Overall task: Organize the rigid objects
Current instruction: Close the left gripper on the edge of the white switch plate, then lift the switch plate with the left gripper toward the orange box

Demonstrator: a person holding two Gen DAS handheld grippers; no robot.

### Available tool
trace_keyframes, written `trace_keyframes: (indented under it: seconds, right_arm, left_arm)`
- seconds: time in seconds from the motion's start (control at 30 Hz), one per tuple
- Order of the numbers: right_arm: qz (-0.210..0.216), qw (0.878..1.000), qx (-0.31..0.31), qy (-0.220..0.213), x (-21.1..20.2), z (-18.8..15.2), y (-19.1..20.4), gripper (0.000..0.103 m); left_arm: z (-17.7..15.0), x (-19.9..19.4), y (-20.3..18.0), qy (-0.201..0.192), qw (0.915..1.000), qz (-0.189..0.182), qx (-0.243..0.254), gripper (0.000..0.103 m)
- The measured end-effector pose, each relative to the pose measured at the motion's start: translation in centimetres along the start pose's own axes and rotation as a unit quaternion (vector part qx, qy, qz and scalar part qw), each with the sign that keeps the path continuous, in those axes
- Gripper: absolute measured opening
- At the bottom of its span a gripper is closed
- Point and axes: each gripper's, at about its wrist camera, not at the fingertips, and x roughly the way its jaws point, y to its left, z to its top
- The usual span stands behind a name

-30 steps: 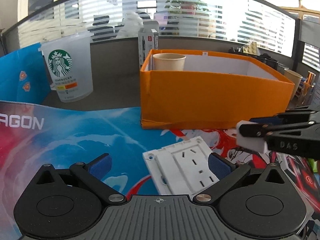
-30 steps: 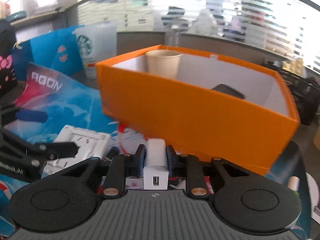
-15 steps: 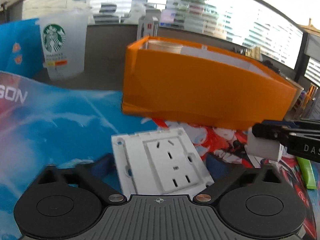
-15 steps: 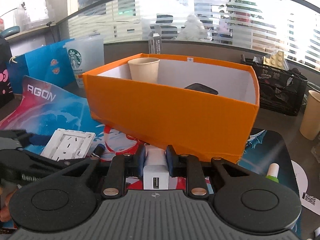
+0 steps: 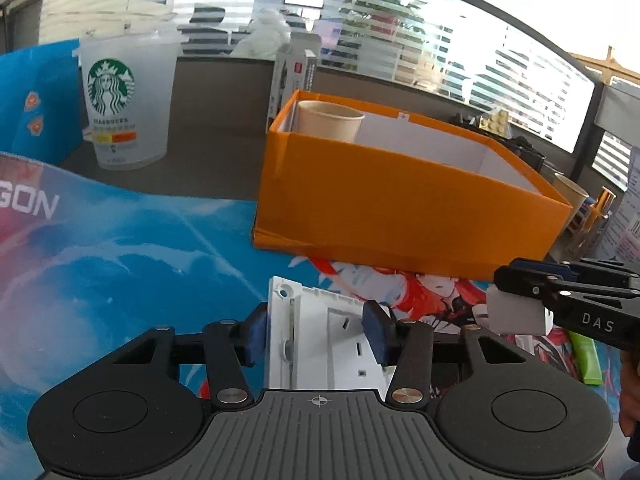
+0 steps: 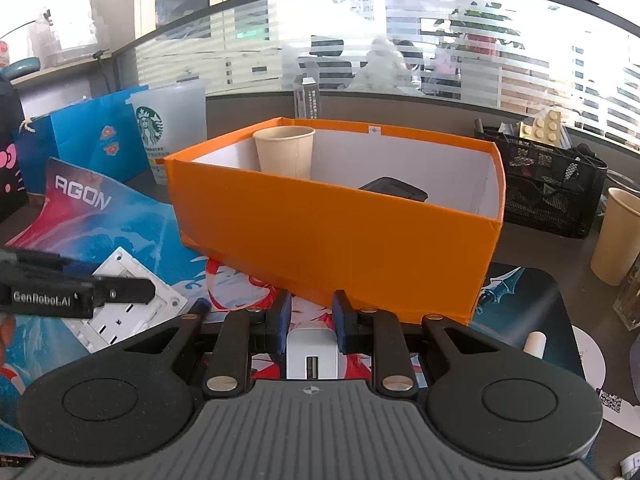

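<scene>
both sets of fingers are busy: our left gripper [image 5: 316,334] has just been closing its jaws around the white wall socket [image 5: 320,340], which is lying on the colourful desk mat [image 5: 120,264] with blue pads on either side; can't tell if they're pressing it yet. our right gripper [image 6: 310,320] is pinching the white usb charger [image 6: 312,354] narrow and tight, just in front of the orange box [image 6: 340,236] holding a paper cup [image 6: 285,152].

Both wrist cameras look forward and slightly down along their grippers' fingers from low, close over the desk mat [image 5: 120,264], left view from the left, sharing the orange box [image 5: 400,200] and each other's gripper
</scene>
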Motion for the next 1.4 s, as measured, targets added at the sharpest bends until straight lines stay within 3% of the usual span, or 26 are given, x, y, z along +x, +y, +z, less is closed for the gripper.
trace_keyframes:
  seconds: [0.13, 0.2, 0.27, 0.33, 0.43, 0.53, 0.73, 1.0, 1.33, 1.4]
  right_arm:
    - [0.000, 1.000, 0.003, -0.001, 0.0, 0.0, -0.1, 0.020]
    - [0.000, 1.000, 0.002, -0.001, 0.0, 0.0, -0.1, 0.020]
    - [0.001, 1.000, 0.004, -0.002, 0.0, -0.1, -0.3, 0.020]
    - [0.002, 1.000, 0.006, -0.002, 0.0, -0.2, -0.3, 0.020]
    - [0.004, 1.000, 0.010, -0.001, 0.0, -0.3, -0.4, 0.020]
    - [0.005, 1.000, 0.012, -0.001, 0.0, -0.3, -0.4, 0.020]
    - [0.004, 1.000, 0.015, -0.002, 0.0, -0.3, -0.3, 0.020]
    - [-0.004, 1.000, 0.012, -0.006, -0.3, -0.1, -0.2, 0.020]
    - [-0.010, 1.000, -0.004, -0.014, -1.0, 0.0, 0.5, 0.020]
    - [-0.013, 1.000, -0.009, -0.022, -1.4, 0.1, 0.7, 0.015]
  left_arm:
    - [-0.5, -0.2, -0.3, 0.001, 0.9999, -0.012, 0.009, 0.048]
    - [-0.7, -0.3, -0.7, 0.005, 0.9994, -0.034, 0.008, 0.059]
    - [-1.1, -0.2, -1.5, 0.004, 0.9987, -0.048, 0.013, 0.079]
    - [-1.4, 0.1, -2.5, 0.001, 0.9986, -0.041, 0.033, 0.082]
    - [-1.8, 0.7, -3.3, 0.004, 0.9976, -0.051, 0.047, 0.078]
    - [-1.8, 0.5, -3.1, -0.008, 0.9977, -0.059, 0.033, 0.061]
    - [-1.6, -0.2, -2.9, -0.005, 0.9978, -0.059, 0.028, 0.061]
    - [1.6, -2.8, -1.2, -0.054, 0.9965, -0.065, 0.000, 0.061]
    - [3.7, -4.0, -2.0, -0.081, 0.9945, -0.062, 0.022, 0.061]
    - [4.0, -4.1, -2.3, -0.084, 0.9941, -0.063, 0.026, 0.061]
